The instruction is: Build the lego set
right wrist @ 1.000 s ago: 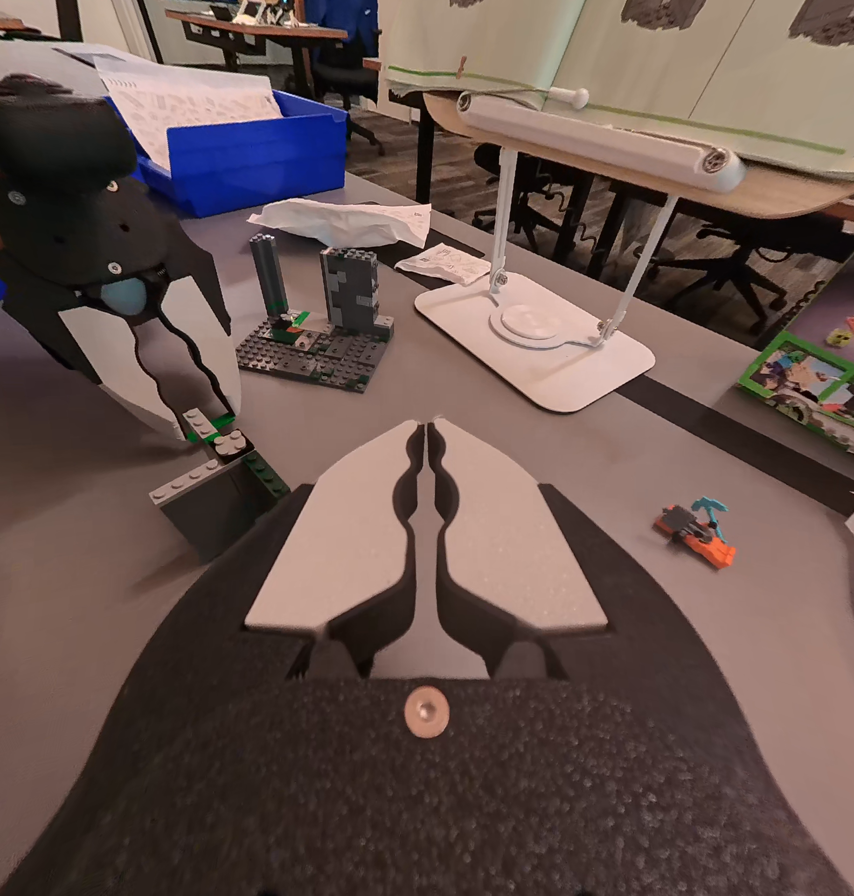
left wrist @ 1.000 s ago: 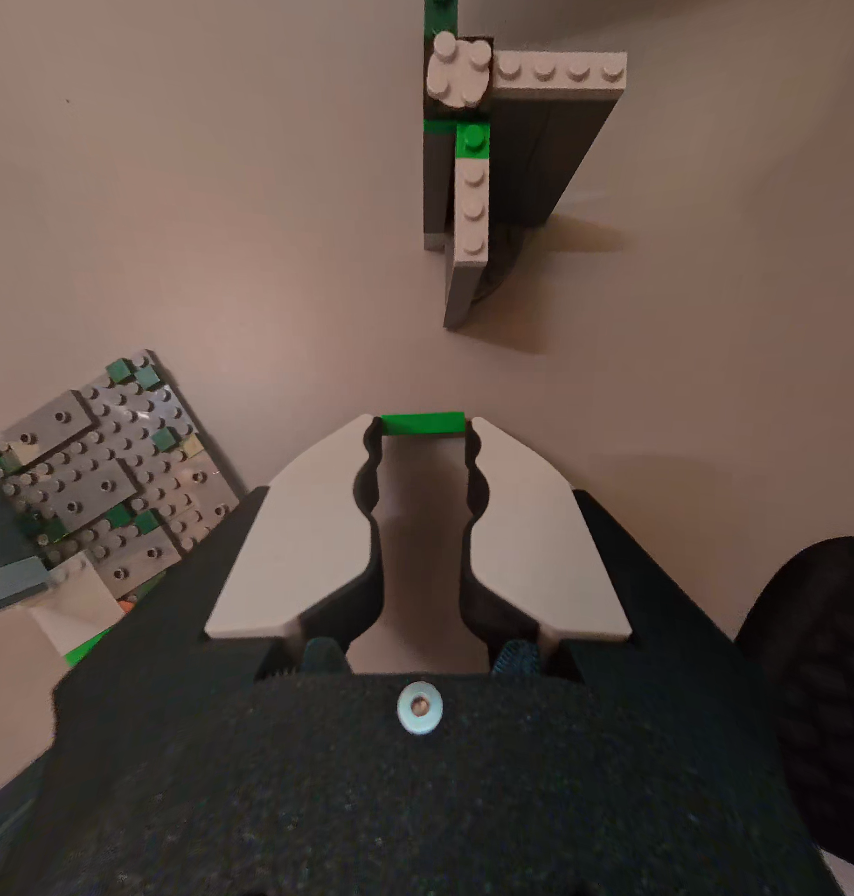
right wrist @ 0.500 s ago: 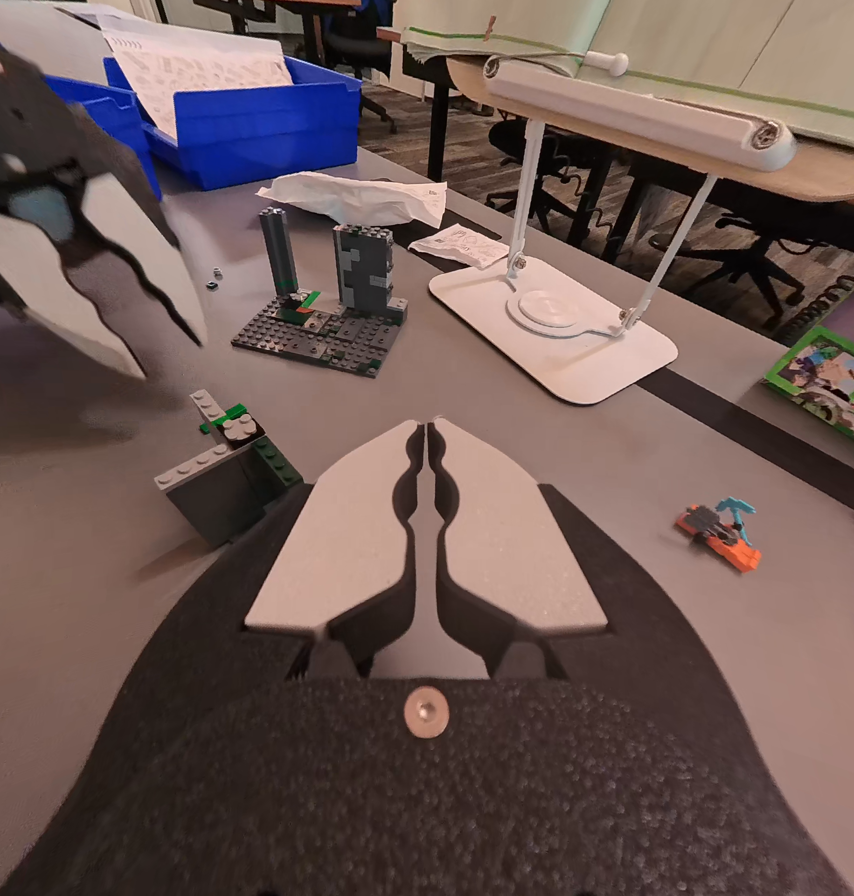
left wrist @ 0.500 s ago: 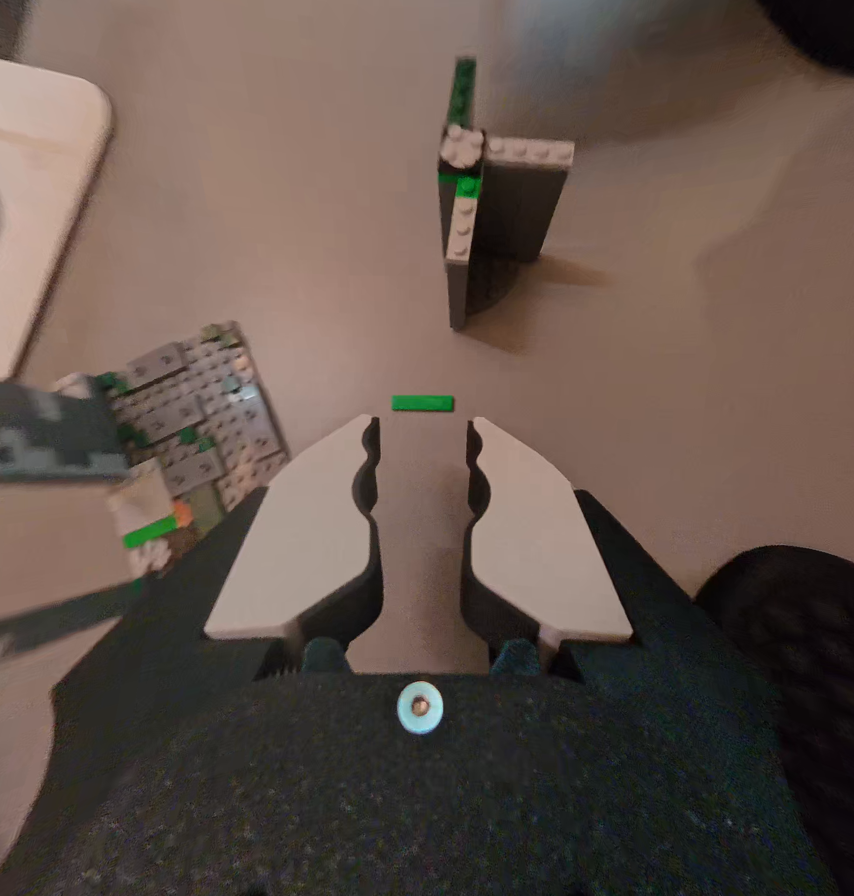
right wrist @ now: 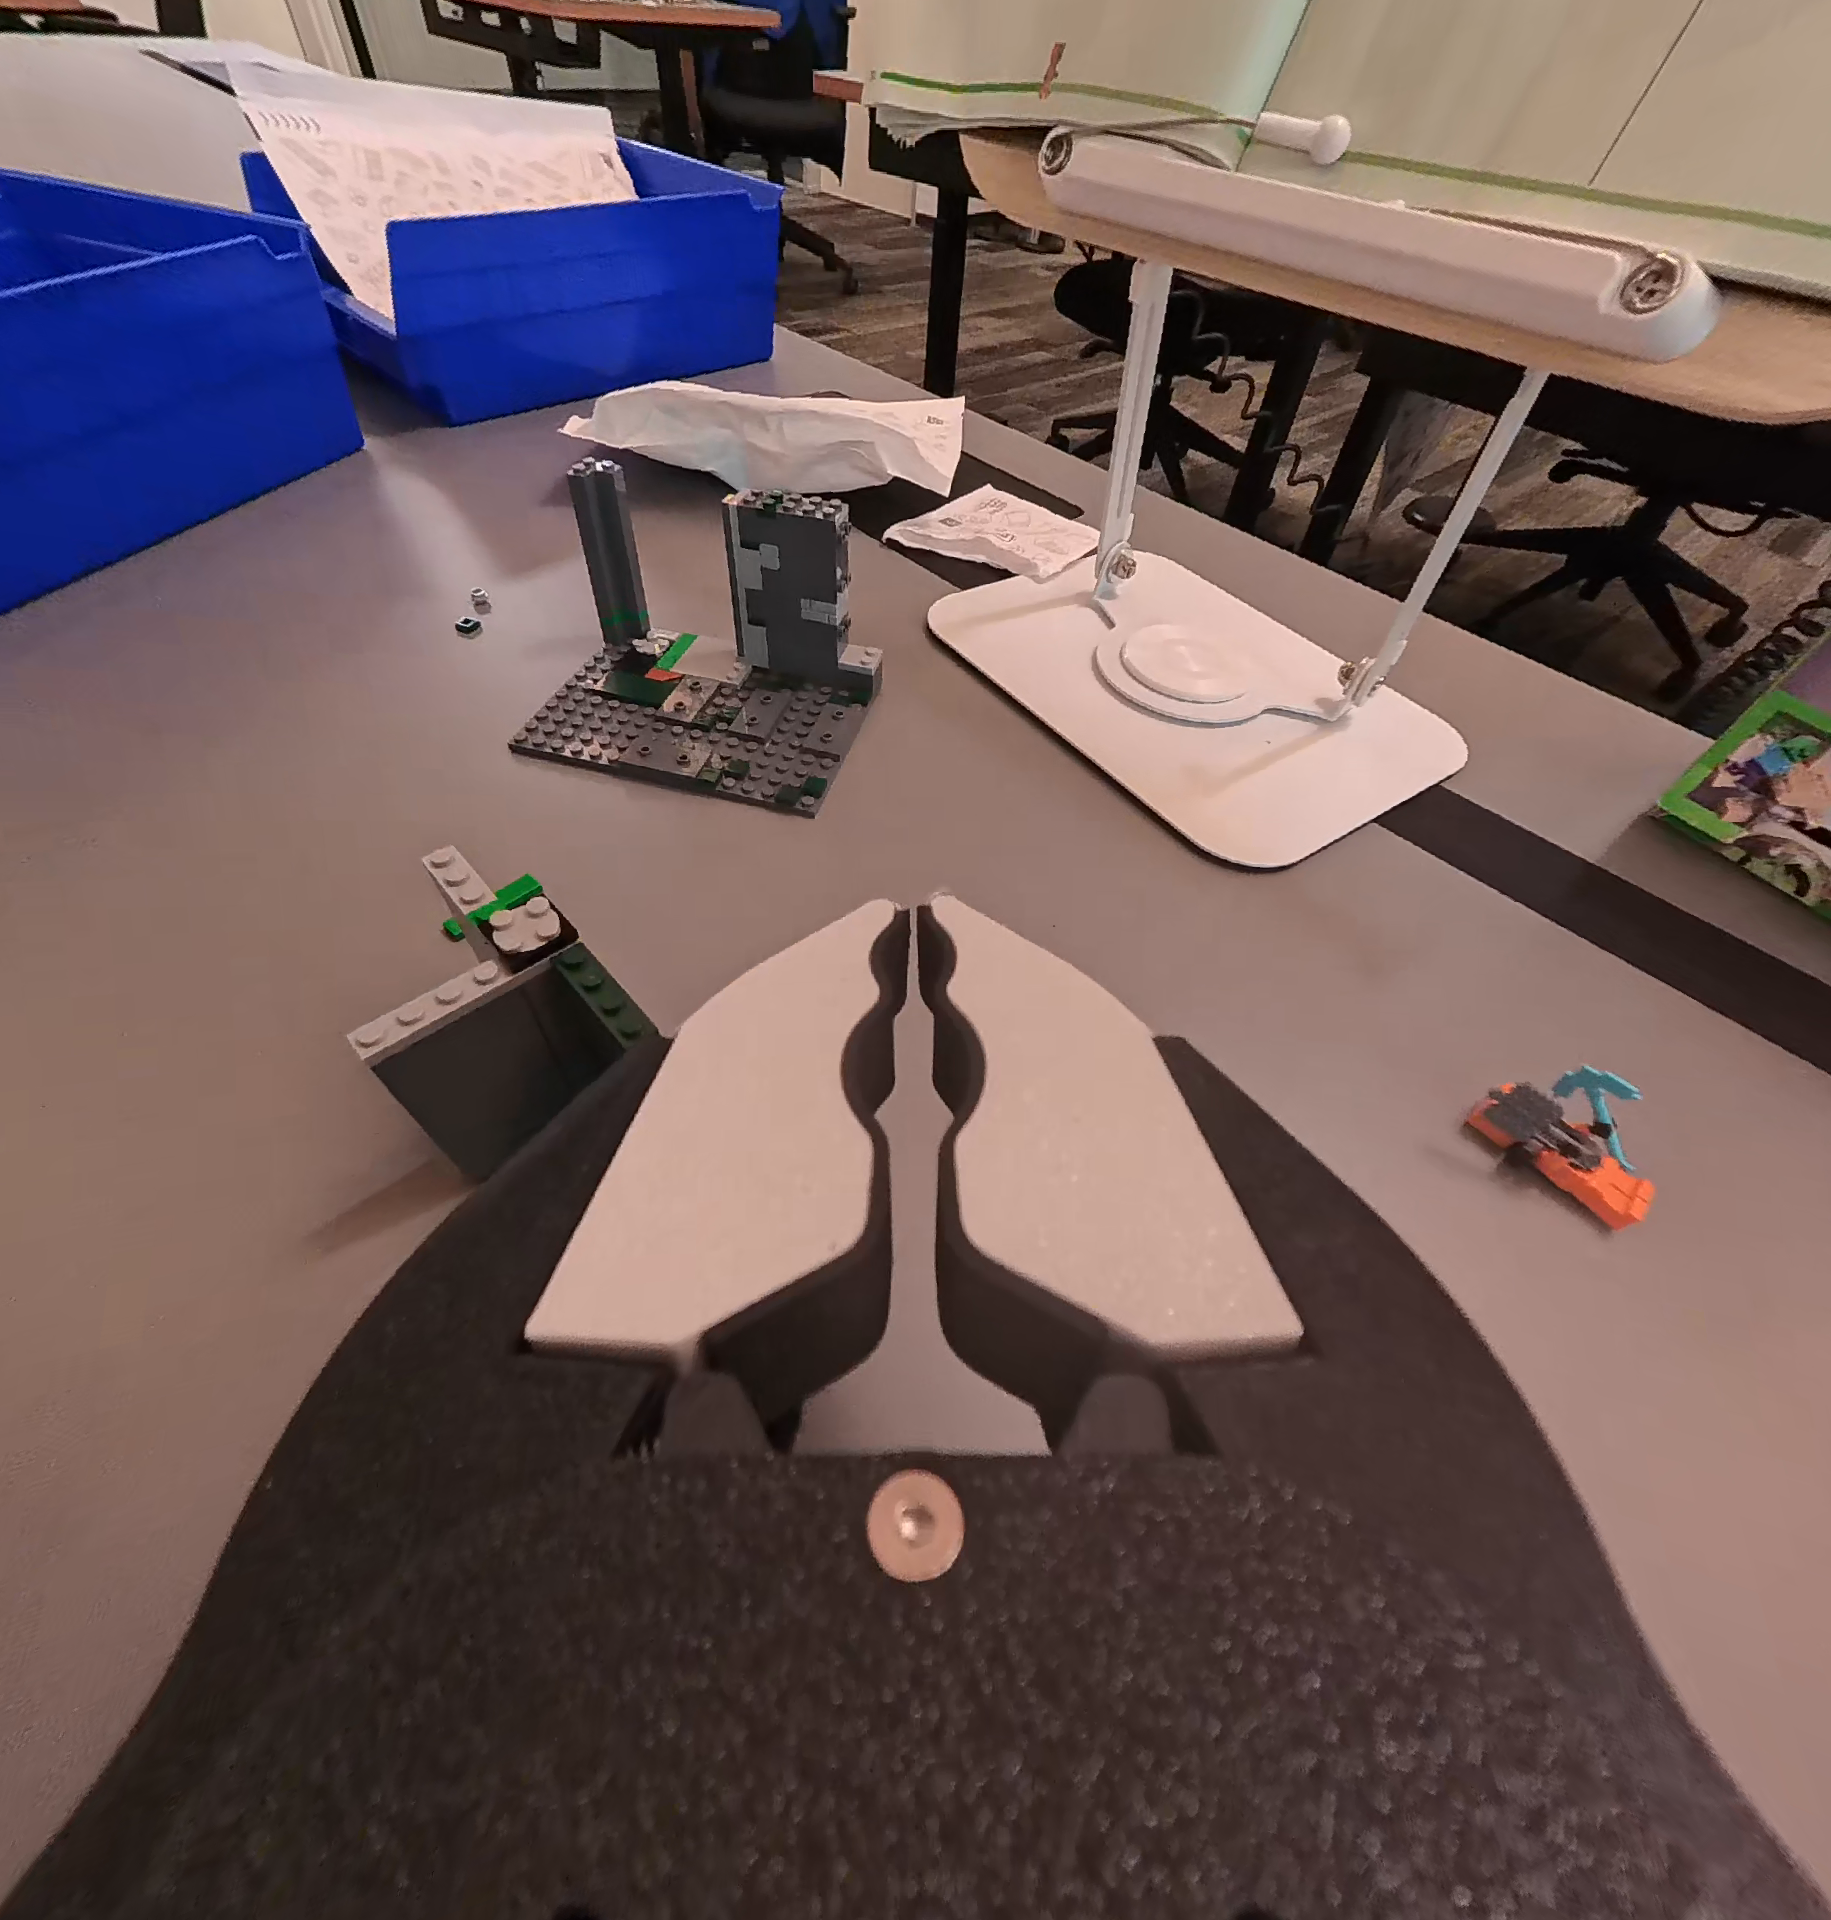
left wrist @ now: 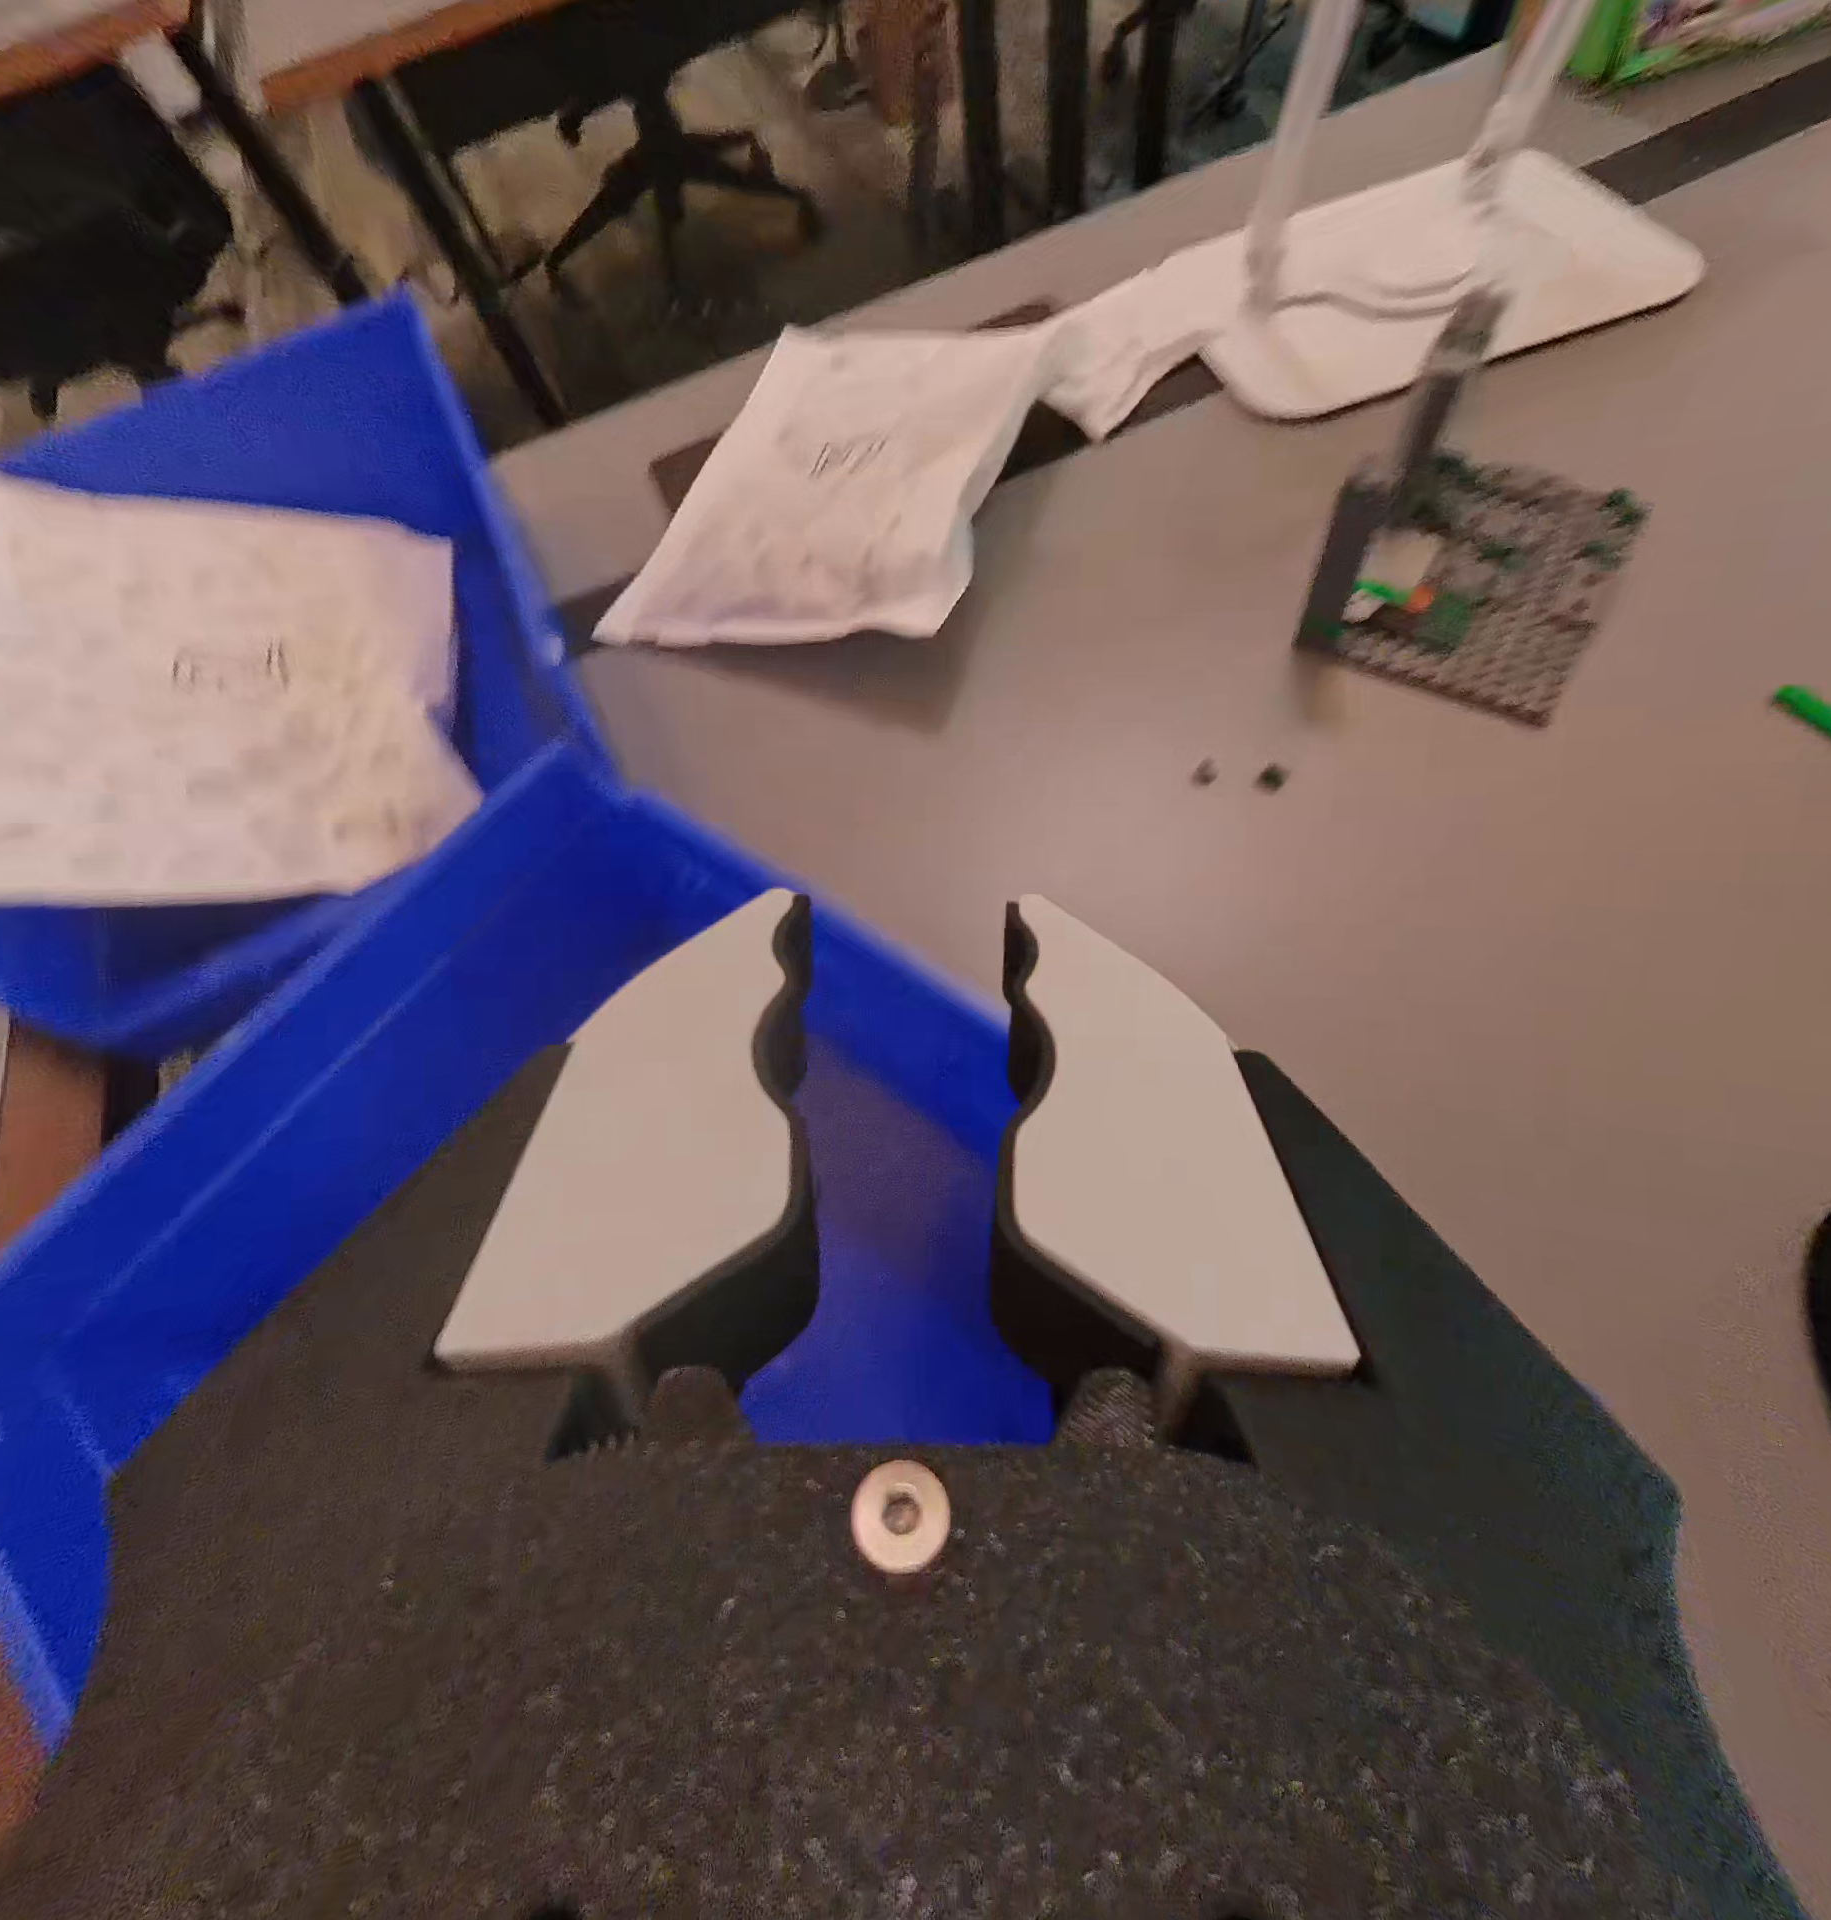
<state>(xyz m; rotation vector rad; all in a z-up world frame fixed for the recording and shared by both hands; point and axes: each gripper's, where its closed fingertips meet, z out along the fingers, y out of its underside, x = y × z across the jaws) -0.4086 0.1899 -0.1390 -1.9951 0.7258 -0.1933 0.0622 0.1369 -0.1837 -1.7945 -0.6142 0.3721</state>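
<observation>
My left gripper [left wrist: 906, 914] is open and empty, over the corner of a blue bin [left wrist: 391, 1049]. A small green flat piece [left wrist: 1825, 717] lies on the grey table at the far right. The grey studded baseplate with a pillar shows in the left wrist view [left wrist: 1482, 613] and in the right wrist view [right wrist: 682, 727], where a grey pillar [right wrist: 610, 551] and a grey wall [right wrist: 791, 582] stand on it. A loose grey and green wall section [right wrist: 485, 1018] lies left of my right gripper [right wrist: 913, 909], which is shut and empty.
Two blue bins [right wrist: 132, 343] stand at the back left, one holding printed sheets [right wrist: 443, 177]. A white bag [right wrist: 776, 436], a white stand base [right wrist: 1202, 707], two tiny studs [right wrist: 471, 611], an orange and teal minifigure piece [right wrist: 1560, 1143] and a green box [right wrist: 1784, 800] are on the table. The tips of one gripper are about 50 centimetres away from the tips of the other. The grey pillar [right wrist: 610, 551] is about 25 centimetres from both grippers' fingertips.
My left gripper let go of the green flat piece, left it on the table, then swung away left to the blue bin. The right gripper stayed shut and shifted slightly.
</observation>
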